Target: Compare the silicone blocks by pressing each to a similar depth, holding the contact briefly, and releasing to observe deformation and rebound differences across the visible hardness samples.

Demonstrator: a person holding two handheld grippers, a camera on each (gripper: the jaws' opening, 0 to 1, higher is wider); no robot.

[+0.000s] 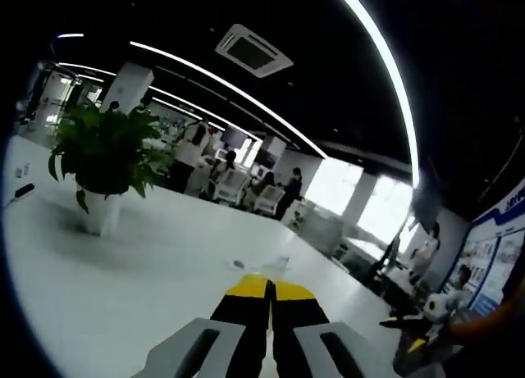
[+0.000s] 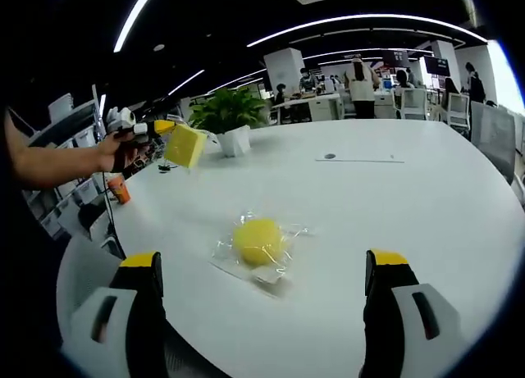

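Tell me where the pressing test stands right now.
Nothing looks pressed yet. The right tongs stand open, short of the bagged yellow ball on the table. The left tongs are shut and raised off the table. Pressing, holding and releasing all remain.

No text, label or number is legible anywhere.

Tabletop [image 2: 426, 198]: white, smooth, faint sheen; ceiling light strips reflect softly across it. Yellow ball [image 2: 257, 239]: matt, sponge-like surface, sealed in a clear glossy plastic bag [image 2: 271, 273], crinkled, near the tabletop's front edge. Yellow block [image 2: 185, 145]: matt, foam-like faces. Right gripper [image 2: 262, 329] and left gripper [image 1: 269, 312]: black fingers with matt yellow tips, smooth grey plastic bodies. Plant pot [image 1: 100, 212]: smooth white.
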